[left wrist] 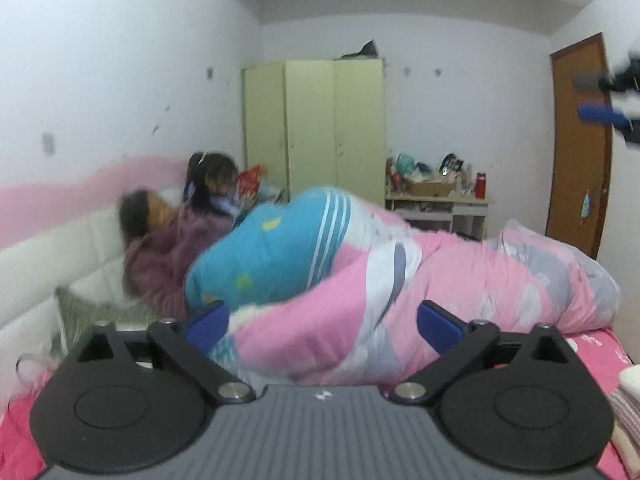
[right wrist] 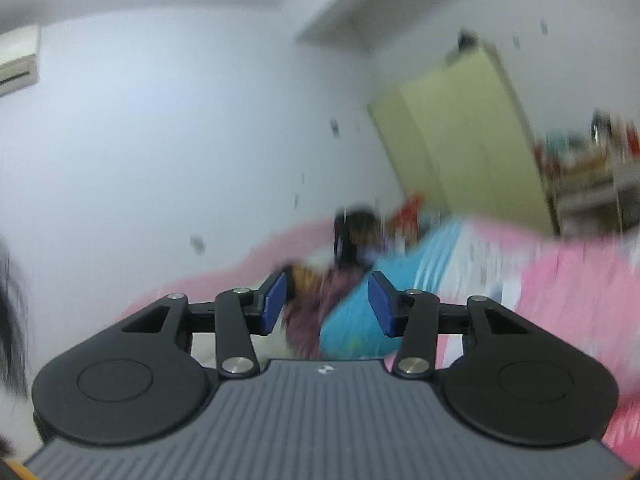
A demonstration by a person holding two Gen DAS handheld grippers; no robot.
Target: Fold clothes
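Observation:
My left gripper (left wrist: 323, 325) is open and held low over the bed, its blue pads (left wrist: 208, 324) spread wide with nothing between them; a bunched pink quilt (left wrist: 480, 280) lies just beyond. A folded stack of pale pink and white cloth (left wrist: 628, 404) shows at the right edge of the left wrist view. My right gripper (right wrist: 327, 304) is open and empty, raised in the air and tilted, and its view is blurred. It also appears blurred at the upper right of the left wrist view as the right gripper (left wrist: 596, 98).
Two persons (left wrist: 176, 240) lean against the white headboard (left wrist: 48, 264), behind a blue quilt (left wrist: 264, 256). A pale yellow wardrobe (left wrist: 316, 128), a cluttered desk (left wrist: 436, 200) and a brown door (left wrist: 580, 148) stand at the back. The sheet (left wrist: 600, 348) is pink.

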